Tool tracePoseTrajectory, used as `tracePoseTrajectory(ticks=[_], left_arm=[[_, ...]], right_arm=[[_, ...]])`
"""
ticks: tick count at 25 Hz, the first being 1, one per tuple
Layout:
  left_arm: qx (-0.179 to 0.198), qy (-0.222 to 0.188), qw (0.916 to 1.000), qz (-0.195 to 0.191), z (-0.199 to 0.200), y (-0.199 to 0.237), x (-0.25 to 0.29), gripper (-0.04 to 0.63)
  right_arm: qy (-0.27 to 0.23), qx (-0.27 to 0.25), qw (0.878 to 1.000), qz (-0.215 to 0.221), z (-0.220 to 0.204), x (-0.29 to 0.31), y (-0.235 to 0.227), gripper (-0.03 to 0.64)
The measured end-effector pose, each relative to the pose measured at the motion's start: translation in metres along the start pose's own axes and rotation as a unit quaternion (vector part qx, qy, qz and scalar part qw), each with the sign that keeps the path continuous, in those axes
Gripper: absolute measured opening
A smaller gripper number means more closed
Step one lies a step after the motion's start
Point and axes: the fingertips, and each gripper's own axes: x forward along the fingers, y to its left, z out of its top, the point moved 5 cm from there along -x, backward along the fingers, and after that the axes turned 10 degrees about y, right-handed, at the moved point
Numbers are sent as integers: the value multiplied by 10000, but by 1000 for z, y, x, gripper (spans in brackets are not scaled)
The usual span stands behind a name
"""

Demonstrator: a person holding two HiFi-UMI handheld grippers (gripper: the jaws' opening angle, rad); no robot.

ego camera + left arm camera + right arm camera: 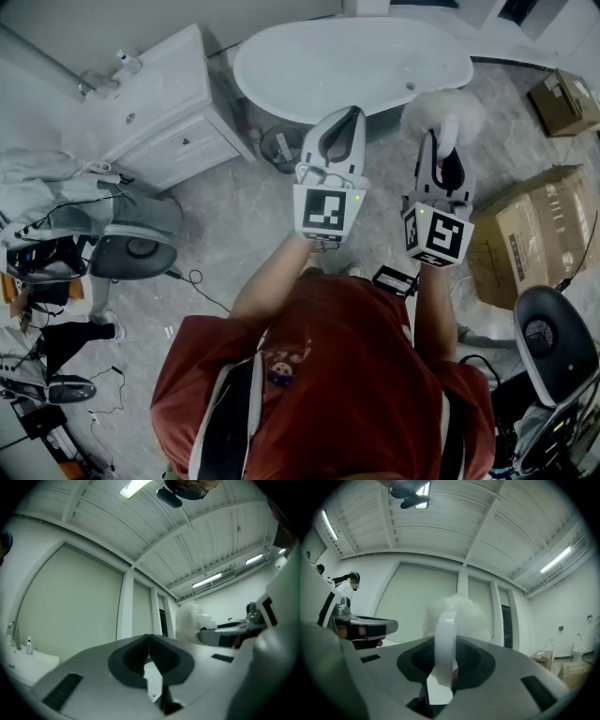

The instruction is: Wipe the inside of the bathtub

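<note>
White fluff just past the tips of the right gripper (439, 141): a fluffy white duster with a flat white plastic handle (444, 120) stands between its jaws. The jaws are clamped on the handle, one pad on each side, and the handle rises out of the dark throat to the soft head above.

Left gripper (352, 114): the jaws are brought together tip to tip, with nothing between them. It sits near the right one, side by side. Both are held by a person in a red shirt (328, 375).

Both pairs of jaws are tilted upward. The gripper views look past them at a white ribbed ceiling with strip lights (555, 559).

White oval freestanding bathtub (309, 56): it is on the grey marbled floor (234, 216), beyond both sets of jaw tips. From above, the duster's head shows against the tub's near right end. I can't judge whether they touch.

White vanity cabinet with drawers (178, 122): well out to the left of the left jaws.

Brown cardboard boxes (534, 225): out to the right of the right jaws.
</note>
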Motion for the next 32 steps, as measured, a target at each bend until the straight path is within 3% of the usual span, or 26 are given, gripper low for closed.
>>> tracePoseTrajectory(ticks=[5,13,18,23,32], left_arm=[[242,62,9996,-126,1,-26,3,15],[82,47,9997,-208,6,-72,2,15],[376,98,9990,-238,3,-96,-3,15],[192,83,9995,-242,4,-110,-6,15],[235,51,9991,-344,1,-128,12,15]], right_arm=[[26,62,10000,-12,-3,-12,-20,97],[34,199,9998,20,-12,-39,-53,97],[6,335,9994,3,-21,-56,-71,97],[-7,368,9993,-39,-26,-66,-80,97],[50,391,9991,-123,-37,-62,-104,97]])
